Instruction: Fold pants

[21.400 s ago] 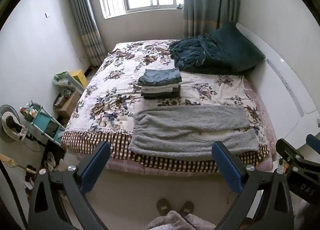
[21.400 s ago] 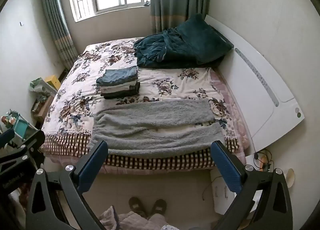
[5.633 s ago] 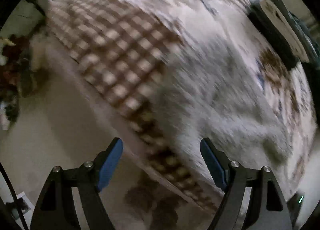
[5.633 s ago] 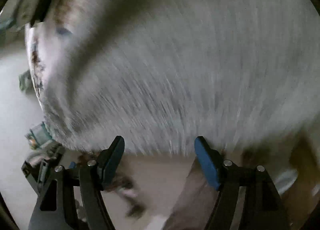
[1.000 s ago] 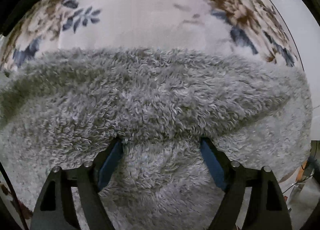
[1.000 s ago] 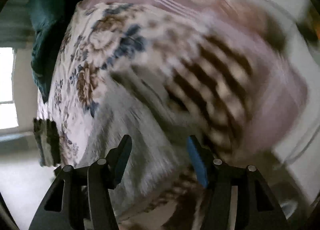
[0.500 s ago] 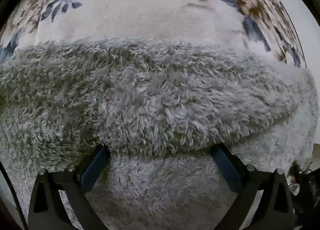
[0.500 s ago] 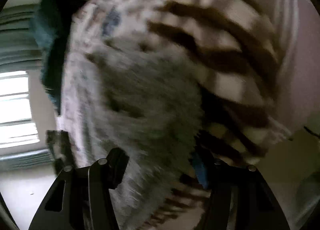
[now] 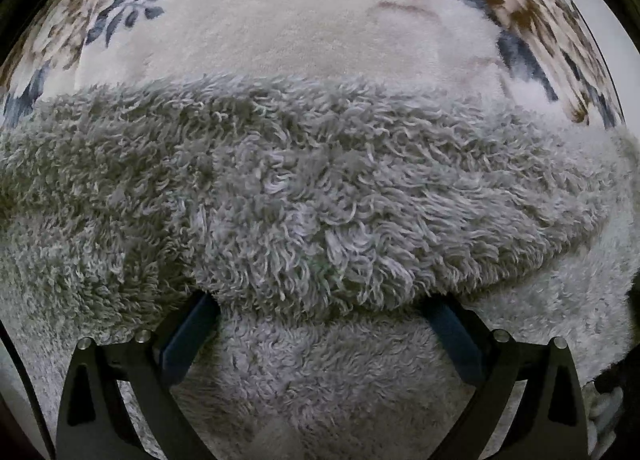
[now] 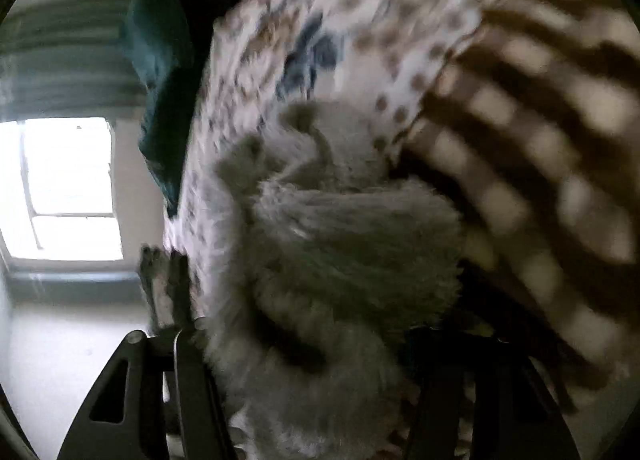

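The grey fleece pants (image 9: 320, 187) lie on the floral bedspread (image 9: 300, 19), with one thick fold lying over a lower layer. My left gripper (image 9: 320, 316) points straight down onto them, jaws wide open; the fold's edge covers both fingertips and fleece fills the gap. In the blurred right wrist view, a bunched end of the pants (image 10: 340, 252) lies by the bed's brown checked border (image 10: 540, 139). My right gripper (image 10: 308, 360) straddles that bunch with its jaws opening. Fleece lies between the fingers and hides the pads.
A teal blanket (image 10: 160, 59) lies at the far end of the bed, near the bright window (image 10: 68, 187). A stack of folded clothes (image 10: 164, 280) sits on the bed beyond the pants. A dark shape (image 9: 626, 340) shows at the left wrist view's right edge.
The left jaws spread wider and sank closer into the fleece. The right gripper swung down to the pants' end at the checked border, and fleece now lies between its fingers.
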{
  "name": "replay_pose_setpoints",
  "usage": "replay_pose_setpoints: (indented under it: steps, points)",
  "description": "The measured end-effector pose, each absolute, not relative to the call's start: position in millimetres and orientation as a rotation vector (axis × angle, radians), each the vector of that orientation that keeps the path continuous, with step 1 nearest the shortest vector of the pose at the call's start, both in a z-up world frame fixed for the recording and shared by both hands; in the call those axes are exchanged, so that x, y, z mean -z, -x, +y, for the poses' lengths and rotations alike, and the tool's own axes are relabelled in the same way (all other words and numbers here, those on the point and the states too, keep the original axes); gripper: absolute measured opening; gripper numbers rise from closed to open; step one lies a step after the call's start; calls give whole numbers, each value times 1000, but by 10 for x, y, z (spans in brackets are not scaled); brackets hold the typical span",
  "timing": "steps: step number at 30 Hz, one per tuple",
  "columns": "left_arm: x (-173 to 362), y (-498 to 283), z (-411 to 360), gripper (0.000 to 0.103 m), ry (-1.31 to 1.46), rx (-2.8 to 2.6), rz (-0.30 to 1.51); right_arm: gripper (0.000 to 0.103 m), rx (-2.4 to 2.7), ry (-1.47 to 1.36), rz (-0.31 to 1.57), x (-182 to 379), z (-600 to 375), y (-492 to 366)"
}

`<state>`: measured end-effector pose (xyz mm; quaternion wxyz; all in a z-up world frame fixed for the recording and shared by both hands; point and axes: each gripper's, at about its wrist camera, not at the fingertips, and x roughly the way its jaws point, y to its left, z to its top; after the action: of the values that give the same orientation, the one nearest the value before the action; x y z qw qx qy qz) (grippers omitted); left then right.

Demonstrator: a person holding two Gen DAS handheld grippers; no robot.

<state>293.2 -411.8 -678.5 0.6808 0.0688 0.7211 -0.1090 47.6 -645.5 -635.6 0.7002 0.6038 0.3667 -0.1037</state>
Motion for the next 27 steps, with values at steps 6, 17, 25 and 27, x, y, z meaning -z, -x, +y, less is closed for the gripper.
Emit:
replay_pose_setpoints:
  steps: [6,17,25,27]
  points:
    - [6794,-2949,-4137,103,-153,249,1627,69,190,-1445,761,6515,-6503,-534]
    - [6845,-3087,-4104,103,-141,287,1665,68,246,-1477,699,6589,-6340,121]
    - [6778,-3069,-3872,103,-142,304,1656,76,141,-1447,619,6340,-6420,-234]
    - [6687,-3028,-3834,103,-143,307,1656,76,82,-1362,601,6036,-6349,-276]
